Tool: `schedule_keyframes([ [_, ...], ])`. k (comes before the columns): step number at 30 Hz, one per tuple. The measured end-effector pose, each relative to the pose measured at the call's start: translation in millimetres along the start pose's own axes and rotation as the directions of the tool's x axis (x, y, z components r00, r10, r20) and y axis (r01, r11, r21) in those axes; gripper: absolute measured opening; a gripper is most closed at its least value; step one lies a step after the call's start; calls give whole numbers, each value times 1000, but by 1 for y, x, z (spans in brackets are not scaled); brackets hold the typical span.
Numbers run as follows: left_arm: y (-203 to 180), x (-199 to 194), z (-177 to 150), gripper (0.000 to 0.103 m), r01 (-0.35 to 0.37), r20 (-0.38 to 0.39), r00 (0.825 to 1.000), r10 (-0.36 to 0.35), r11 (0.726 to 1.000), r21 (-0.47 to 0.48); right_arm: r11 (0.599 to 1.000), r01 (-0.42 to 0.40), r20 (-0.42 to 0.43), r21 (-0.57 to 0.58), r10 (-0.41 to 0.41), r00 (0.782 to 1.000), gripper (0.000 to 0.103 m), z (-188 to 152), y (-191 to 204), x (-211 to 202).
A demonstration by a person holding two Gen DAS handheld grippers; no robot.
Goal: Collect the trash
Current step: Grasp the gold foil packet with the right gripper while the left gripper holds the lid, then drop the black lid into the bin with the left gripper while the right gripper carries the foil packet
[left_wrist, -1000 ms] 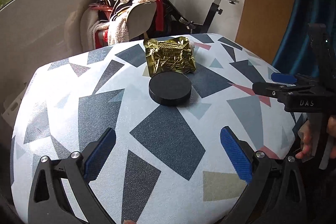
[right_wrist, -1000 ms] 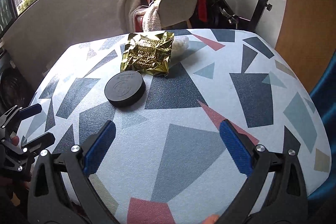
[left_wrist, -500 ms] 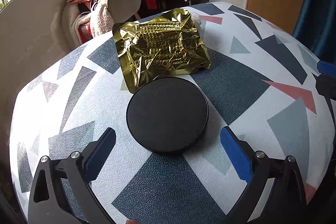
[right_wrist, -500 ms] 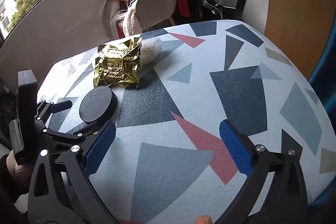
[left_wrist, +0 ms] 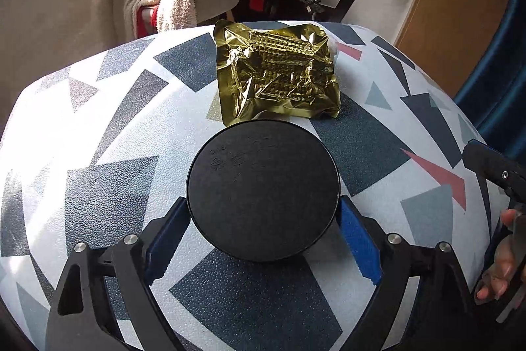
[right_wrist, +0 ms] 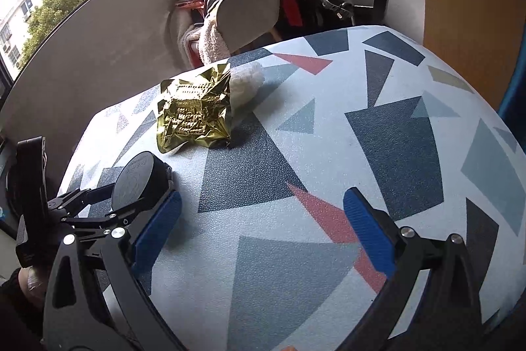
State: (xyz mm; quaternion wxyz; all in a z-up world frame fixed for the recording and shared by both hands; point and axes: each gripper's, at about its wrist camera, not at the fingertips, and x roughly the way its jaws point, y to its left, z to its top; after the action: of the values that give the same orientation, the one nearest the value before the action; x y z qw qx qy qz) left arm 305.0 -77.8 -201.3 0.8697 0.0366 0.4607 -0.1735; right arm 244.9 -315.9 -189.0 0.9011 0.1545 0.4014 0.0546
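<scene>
Left jaws: the left gripper [left_wrist: 263, 239] has just been closing; its blue pads flank the black round lid [left_wrist: 263, 189] at lower centre of the left wrist view, at or just short of the rim. Whether they press yet cannot be told.
Right jaws: the right gripper [right_wrist: 261, 227] stands wide apart over bare counter [right_wrist: 378, 134], nothing between.
Lid: lies flat on the counter, its far edge over the near edge of the gold foil wrapper [left_wrist: 277, 74].
Grip advice: close squarely across the widest part of the lid, pads low on the rim, then lift straight so the wrapper is not dragged.
Wrapper: crumpled, upper centre, next to be collected.
White wad [right_wrist: 246, 83]: just behind the wrapper, touching it.
</scene>
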Motion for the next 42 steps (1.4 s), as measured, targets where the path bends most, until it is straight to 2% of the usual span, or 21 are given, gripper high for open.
schedule_keyframes([
  [3,19,-22,-10,87,-22,32,999,23,999,-47,999,-48,1,24,48,999,96,11,12,17],
  [5,32,-35,-16,87,-49,58,997,53,997,-66,995,-91,-8,46,91,996,90,22,21,34],
  [8,50,-51,-24,87,-65,85,994,75,992,-106,992,-119,-4,30,120,993,89,42,36,61],
  [15,78,-80,-44,87,-78,124,987,97,985,-151,997,-18,-64,-77,13,998,84,76,54,126],
  [19,79,-82,-54,87,-73,126,988,91,987,-140,999,-44,-61,4,44,997,84,86,46,144],
  [22,75,-79,-55,87,-59,126,989,75,990,-128,998,-56,-107,18,57,993,83,88,49,155],
  [23,73,-79,-55,87,-56,129,989,72,991,-126,998,-55,-123,-7,54,991,75,87,53,157],
  [24,72,-79,-55,87,-49,132,989,66,991,-128,997,-61,-136,-37,55,989,58,85,57,157],
  [26,70,-81,-55,87,-31,140,989,51,990,-136,995,-49,-134,-86,37,990,39,79,64,150],
  [34,63,-92,-64,87,-20,150,988,40,991,-135,963,-60,0,-261,62,998,37,60,85,87],
  [42,52,-119,-74,87,-29,170,984,49,992,-121,951,-63,3,-302,67,998,37,38,87,43],
])
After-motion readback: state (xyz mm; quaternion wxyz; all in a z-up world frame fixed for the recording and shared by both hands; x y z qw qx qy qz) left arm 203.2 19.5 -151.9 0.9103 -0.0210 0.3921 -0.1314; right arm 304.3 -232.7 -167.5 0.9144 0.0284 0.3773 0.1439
